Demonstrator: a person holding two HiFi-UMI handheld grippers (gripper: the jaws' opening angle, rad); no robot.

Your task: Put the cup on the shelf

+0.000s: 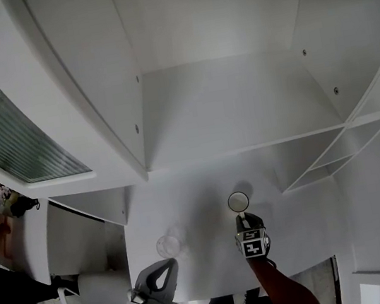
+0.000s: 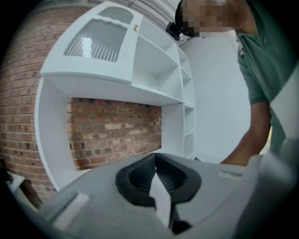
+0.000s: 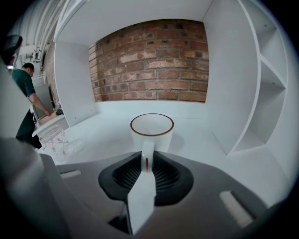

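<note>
The cup is standing upright on the white worktop, and I am holding it with the right gripper. Its fingers are closing on the cup's handle, which is pointing back toward me.

Left of the cup and a little nearer to me, a clear glass is sitting on the worktop, apart from the cup. Nearer still on that side, the left gripper is hanging over the front edge with its fingers pressed together on nothing.

Beyond the cup the worktop is running clear to the brick wall. Right of the cup, an upright panel is closing that side off, and a stack of narrow side shelves is opening behind it. Above the cup, the wide shelf is lying bare, and its front edge is overhanging the worktop beyond the cup. Far to the upper left of the cup, a cabinet door with ribbed glass is standing ajar.

Well left of the cup, past the end of the worktop, a person is leaning over something.
</note>
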